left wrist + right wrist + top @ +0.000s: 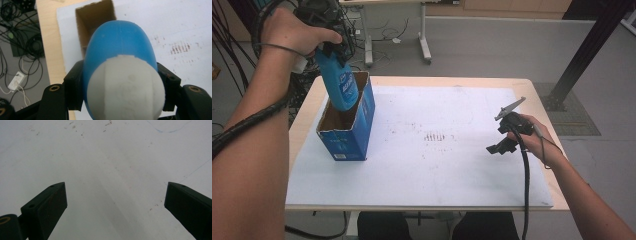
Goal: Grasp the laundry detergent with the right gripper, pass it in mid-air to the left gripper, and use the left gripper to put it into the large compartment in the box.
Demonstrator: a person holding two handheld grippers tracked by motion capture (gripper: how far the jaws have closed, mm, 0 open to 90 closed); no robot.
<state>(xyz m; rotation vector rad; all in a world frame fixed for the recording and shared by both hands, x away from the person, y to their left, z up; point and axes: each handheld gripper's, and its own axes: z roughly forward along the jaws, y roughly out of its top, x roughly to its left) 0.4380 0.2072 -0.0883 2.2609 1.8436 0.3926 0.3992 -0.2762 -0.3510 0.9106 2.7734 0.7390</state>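
A blue bottle with a white cap end hangs tilted over an open blue cardboard box at the table's left, its lower end just inside the box mouth. My left gripper is shut on the bottle near its cap, the black jaws pressing both sides of the bottle. The box opening shows brown inside walls beyond the bottle. My right gripper rests low over the white sheet at the right, open with nothing between its jaws; in its own view the gripper frames bare white surface.
A white sheet with faint brown smudges covers most of the wooden table. Cables lie on the floor left of the table. A white desk frame and a black post stand beyond the far edge.
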